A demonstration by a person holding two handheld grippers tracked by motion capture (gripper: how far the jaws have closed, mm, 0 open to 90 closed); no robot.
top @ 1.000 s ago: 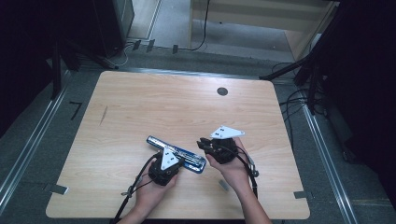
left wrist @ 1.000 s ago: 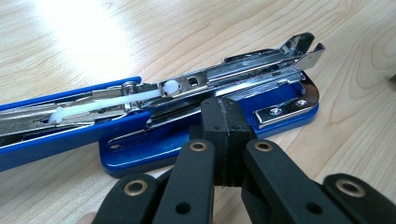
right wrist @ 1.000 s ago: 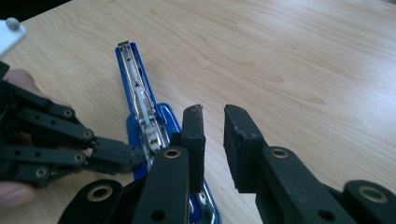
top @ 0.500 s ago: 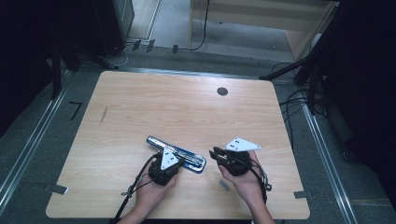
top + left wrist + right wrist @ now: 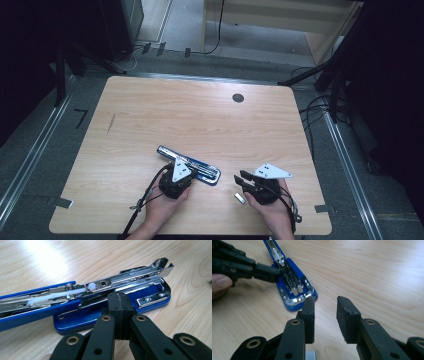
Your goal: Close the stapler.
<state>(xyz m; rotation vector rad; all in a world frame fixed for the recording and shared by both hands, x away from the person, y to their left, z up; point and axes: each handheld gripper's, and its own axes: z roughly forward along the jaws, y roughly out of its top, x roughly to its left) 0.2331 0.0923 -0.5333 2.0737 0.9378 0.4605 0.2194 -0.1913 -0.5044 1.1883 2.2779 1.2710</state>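
Note:
A blue stapler lies swung open on the wooden table, its chrome magazine bared. My left gripper is shut, with nothing between its pads. Its tip rests against the near edge of the stapler's blue base. To the right, my right gripper hovers low over the table, clear of the stapler. Its jaws have just been opening, and only bare wood shows between the pads. A small silver piece lies on the table just below that gripper.
A dark round grommet sits in the tabletop at the far right. Cables trail from both grippers toward the near edge. A fingertip shows beside the left gripper in the right gripper view.
The right gripper has pulled away from the stapler, moving right and toward the near edge, and its jaws stand wider. The left gripper and the stapler have stayed put.

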